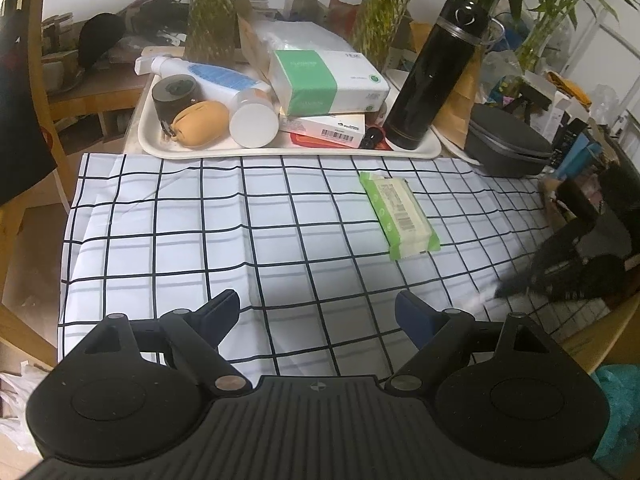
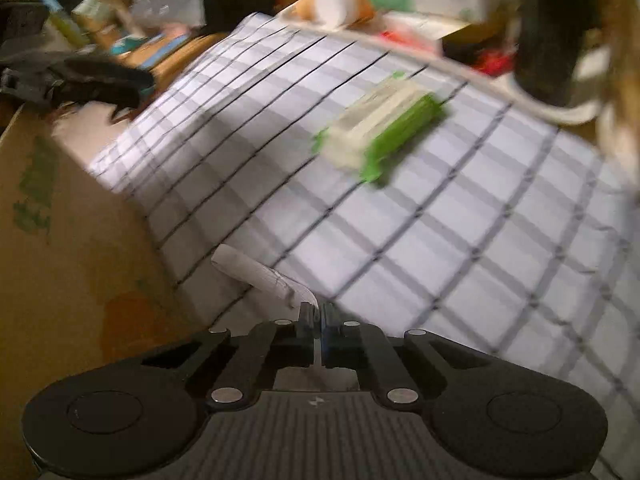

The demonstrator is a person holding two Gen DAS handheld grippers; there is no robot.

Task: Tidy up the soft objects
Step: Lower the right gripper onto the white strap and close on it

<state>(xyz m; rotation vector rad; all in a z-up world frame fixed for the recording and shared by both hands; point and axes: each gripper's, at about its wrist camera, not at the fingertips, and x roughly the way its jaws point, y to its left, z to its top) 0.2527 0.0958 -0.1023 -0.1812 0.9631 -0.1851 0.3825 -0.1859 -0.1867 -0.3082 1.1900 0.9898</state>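
Right wrist view: your right tongs (image 2: 319, 314) pinch the checked cloth (image 2: 440, 240) at its near right edge.
Pull gently; the wipes pack (image 1: 400, 216) lies far right. Left tongs (image 1: 318, 314) gape empty.

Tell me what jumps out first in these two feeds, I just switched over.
The green-and-white wipes pack lies alone mid-cloth on the checked tablecloth, below the crowded white tray at the far edge. The left claw hangs open over bare cloth. The right claw is shut on the cloth's edge at the table's right side; that view is motion-blurred.
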